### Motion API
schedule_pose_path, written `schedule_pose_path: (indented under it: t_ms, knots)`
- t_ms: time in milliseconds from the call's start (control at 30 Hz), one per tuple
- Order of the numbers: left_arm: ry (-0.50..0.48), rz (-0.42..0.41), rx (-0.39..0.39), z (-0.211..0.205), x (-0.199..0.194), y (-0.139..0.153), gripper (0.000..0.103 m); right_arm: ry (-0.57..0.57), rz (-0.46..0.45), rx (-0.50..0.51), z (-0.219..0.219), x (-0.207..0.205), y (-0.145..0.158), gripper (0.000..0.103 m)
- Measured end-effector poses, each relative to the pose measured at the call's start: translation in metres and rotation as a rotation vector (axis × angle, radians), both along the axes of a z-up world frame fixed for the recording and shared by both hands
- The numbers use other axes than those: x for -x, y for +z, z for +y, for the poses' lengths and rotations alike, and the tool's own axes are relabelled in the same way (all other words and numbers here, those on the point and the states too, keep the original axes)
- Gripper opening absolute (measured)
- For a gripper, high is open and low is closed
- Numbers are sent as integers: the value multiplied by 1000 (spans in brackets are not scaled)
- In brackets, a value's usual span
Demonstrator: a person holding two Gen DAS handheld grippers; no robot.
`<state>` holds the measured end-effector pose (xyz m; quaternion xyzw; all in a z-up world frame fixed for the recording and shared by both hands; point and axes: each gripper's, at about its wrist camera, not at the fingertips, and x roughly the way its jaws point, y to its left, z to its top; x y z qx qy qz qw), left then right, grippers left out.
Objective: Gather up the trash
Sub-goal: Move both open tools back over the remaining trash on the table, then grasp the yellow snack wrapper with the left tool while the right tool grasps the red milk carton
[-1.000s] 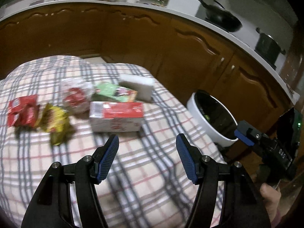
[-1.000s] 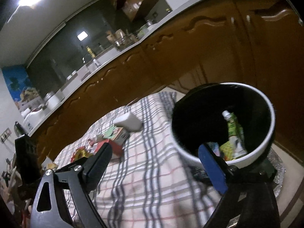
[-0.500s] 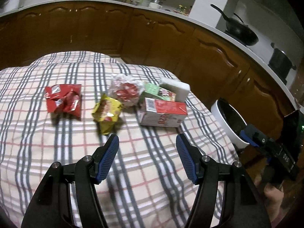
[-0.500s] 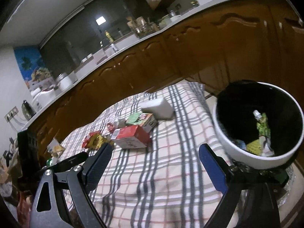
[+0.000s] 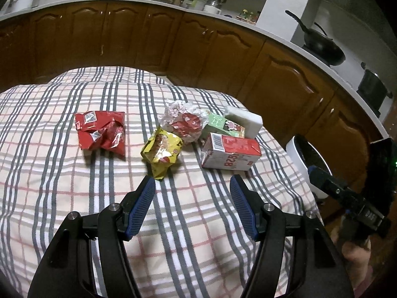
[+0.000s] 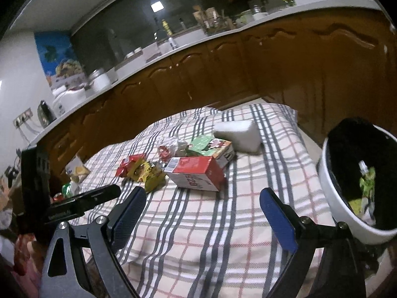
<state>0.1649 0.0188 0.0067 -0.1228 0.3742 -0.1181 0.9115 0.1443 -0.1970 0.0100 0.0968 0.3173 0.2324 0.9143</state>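
Observation:
Trash lies on a plaid tablecloth (image 5: 62, 173): a red wrapper (image 5: 101, 131), a yellow wrapper (image 5: 162, 152), a crumpled clear-and-red bag (image 5: 183, 120), a green carton (image 5: 223, 125), a red-and-white carton (image 5: 229, 155) and a white sponge block (image 5: 244, 118). My left gripper (image 5: 192, 186) is open and empty, just short of the yellow wrapper. My right gripper (image 6: 203, 198) is open and empty, with the red-and-white carton (image 6: 196, 173) a little beyond it. A white bin (image 6: 347, 211) with a black liner stands at the right and holds some trash.
Brown kitchen cabinets (image 5: 173, 42) curve behind the table under a white counter. A black wok (image 5: 322, 44) and a pot (image 5: 372, 87) sit on the stove at the right. The white bin (image 5: 307, 164) stands beyond the table's right edge.
Both views have swung left from the bin toward the trash pile. The right gripper, earlier over the bin's rim, is now over the tablecloth. Both jaws kept their width.

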Motion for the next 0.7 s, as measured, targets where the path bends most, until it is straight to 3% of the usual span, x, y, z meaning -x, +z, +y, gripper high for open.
schedule_pose_path:
  t_ms: [367,500,700]
  knots:
    - [-64,21,-57,6,-24,0,63,231,-15,203,42,-40,2,94]
    - [-71,20,-116,10,-38,0,63,331,-40,320,63,-52,2,94]
    - [-72,43,-152,19,-62,-9,63,399,-51,459,86,-70,-9,90]
